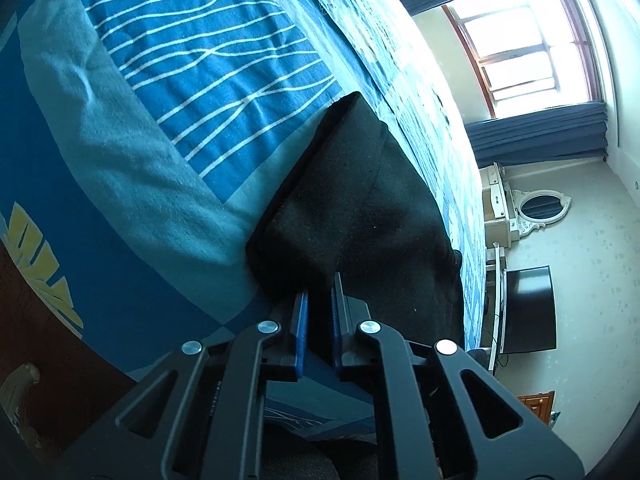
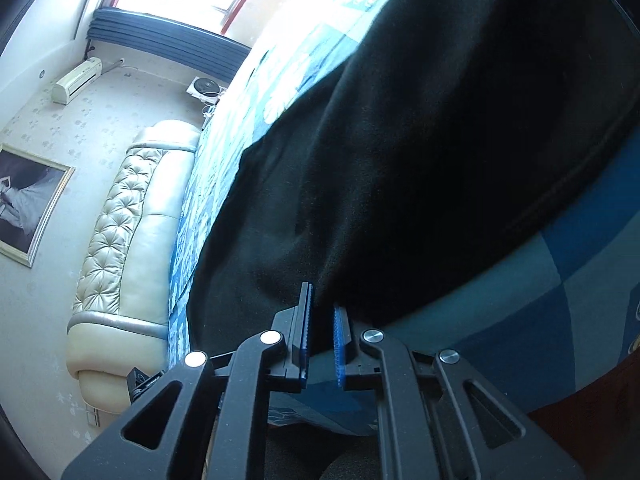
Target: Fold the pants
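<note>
pants [image 1: 360, 208] black, lying on the bed [image 1: 132, 184] by its near edge. left gripper [image 1: 320, 304] fingers closed down on a hem edge of the fabric, cloth pinched between blue pads. right gripper [image 2: 322, 312] fingers likewise clamped on another edge of the same dark cloth. bedspread blue with white-line patches. window [image 1: 532, 52], curtains, tufted headboard [image 2: 132, 232], framed picture [image 2: 28, 204] on wall.

Bed [image 1: 120, 152] in blue cover, black pants [image 1: 360, 208]
</note>
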